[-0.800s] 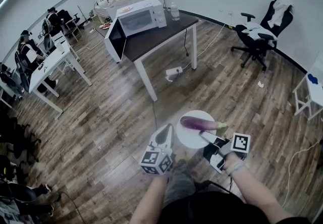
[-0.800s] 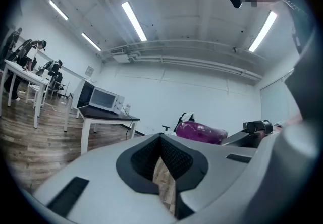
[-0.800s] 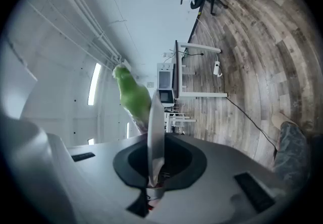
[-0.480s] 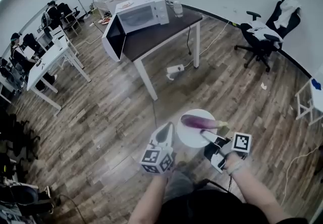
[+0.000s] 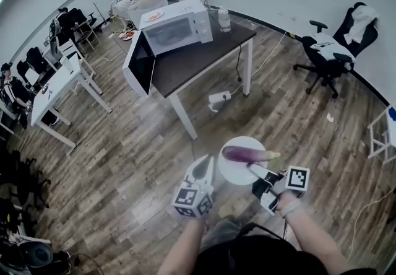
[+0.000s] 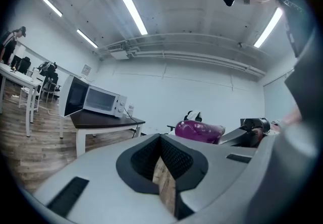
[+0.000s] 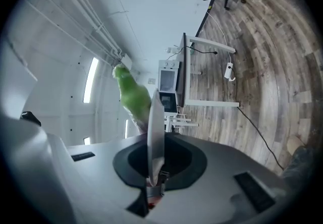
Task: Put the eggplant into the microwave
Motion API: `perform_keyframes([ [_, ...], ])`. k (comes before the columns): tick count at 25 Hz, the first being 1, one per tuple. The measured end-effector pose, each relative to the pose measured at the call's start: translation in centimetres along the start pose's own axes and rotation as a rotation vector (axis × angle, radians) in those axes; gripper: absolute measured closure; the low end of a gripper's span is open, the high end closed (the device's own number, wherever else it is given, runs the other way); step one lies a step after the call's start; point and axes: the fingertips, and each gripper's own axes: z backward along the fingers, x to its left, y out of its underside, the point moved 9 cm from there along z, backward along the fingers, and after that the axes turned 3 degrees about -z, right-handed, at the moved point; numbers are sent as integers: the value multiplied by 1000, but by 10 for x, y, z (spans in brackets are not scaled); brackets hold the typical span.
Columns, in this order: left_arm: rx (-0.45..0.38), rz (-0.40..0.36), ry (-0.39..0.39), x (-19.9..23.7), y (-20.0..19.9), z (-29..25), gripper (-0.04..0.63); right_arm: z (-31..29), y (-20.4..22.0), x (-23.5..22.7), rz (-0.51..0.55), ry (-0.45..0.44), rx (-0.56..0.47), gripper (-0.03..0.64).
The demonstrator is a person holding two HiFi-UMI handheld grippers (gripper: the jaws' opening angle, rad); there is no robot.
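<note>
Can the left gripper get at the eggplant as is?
Probably yes: the eggplant lies uncovered on the plate that the right gripper holds, close beside the empty left gripper, nothing between them.

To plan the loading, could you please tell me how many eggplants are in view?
1: the eggplant lies on the white plate that the right gripper holds by its rim. No other shows.
</note>
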Motion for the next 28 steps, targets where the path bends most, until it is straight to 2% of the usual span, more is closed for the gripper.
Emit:
perform_keyframes([
  [7, -21, 1, -16, 52, -17, -41, 595, -59, -41, -2, -11, -35, 11, 606],
  [15, -17, 25, -65, 82, -22, -72, 595, -102, -78, -11, -46, -21, 37, 607],
  [28, -34, 28, -188, 137, -33, -155, 595, -186, -173, -12, -13, -7, 182, 606],
])
